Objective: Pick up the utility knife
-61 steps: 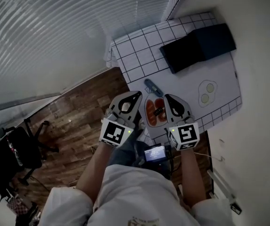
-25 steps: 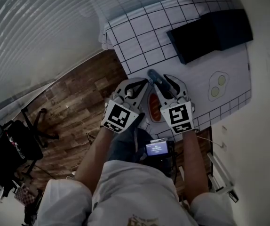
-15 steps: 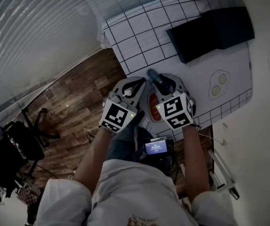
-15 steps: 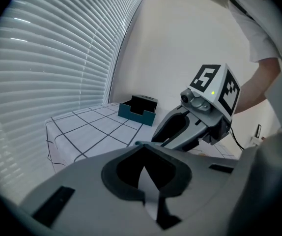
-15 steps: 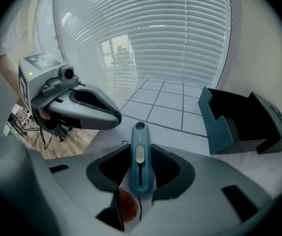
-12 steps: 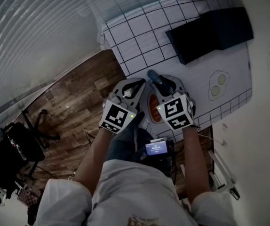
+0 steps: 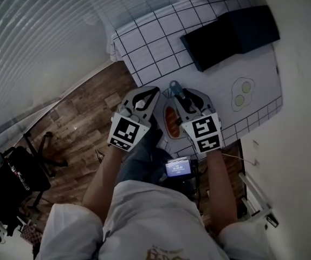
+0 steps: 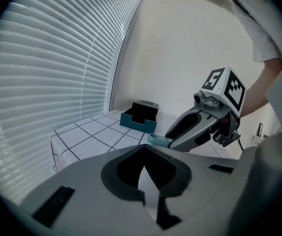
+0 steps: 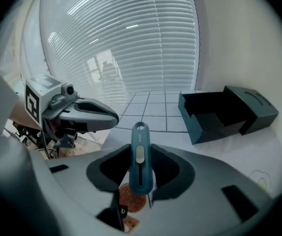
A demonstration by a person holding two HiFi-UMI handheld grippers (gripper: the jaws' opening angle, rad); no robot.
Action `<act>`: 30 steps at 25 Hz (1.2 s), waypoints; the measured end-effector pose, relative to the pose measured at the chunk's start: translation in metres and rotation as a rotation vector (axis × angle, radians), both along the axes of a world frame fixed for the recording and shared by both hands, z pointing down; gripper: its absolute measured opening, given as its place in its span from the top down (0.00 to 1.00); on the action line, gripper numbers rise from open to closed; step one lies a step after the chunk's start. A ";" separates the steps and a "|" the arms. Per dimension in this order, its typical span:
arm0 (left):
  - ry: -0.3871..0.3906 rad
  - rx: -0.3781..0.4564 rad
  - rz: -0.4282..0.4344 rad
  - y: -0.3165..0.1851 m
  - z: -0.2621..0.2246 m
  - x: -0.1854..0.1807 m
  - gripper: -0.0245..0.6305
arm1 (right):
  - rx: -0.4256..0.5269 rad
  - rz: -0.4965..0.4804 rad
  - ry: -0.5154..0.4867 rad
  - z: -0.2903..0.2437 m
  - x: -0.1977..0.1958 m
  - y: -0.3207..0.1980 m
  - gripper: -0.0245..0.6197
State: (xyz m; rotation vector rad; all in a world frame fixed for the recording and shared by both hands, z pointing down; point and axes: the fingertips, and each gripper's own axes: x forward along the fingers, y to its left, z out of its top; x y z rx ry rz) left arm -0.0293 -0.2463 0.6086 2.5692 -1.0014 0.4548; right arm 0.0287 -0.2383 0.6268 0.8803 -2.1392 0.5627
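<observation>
Utility knife (image 9: 140,168), teal with a pale slider, sits lengthwise between the two pads of the right claw (image 9: 138,151), which press on its sides at the middle of the right gripper view. Its rounded end points toward the checked cloth of the bench (image 9: 153,107). Left claw (image 8: 144,150) hangs just left of it in the head view, tips together with nothing between them, while an open dark teal box (image 9: 219,113) lies on the bench at upper right, well apart from both claws, and a round orange-patched mat (image 7: 169,122) shows below the knife.
</observation>
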 end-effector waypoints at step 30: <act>0.015 0.251 -0.104 0.018 -0.154 -0.007 0.96 | 0.327 0.180 -0.152 -0.147 0.030 0.024 0.75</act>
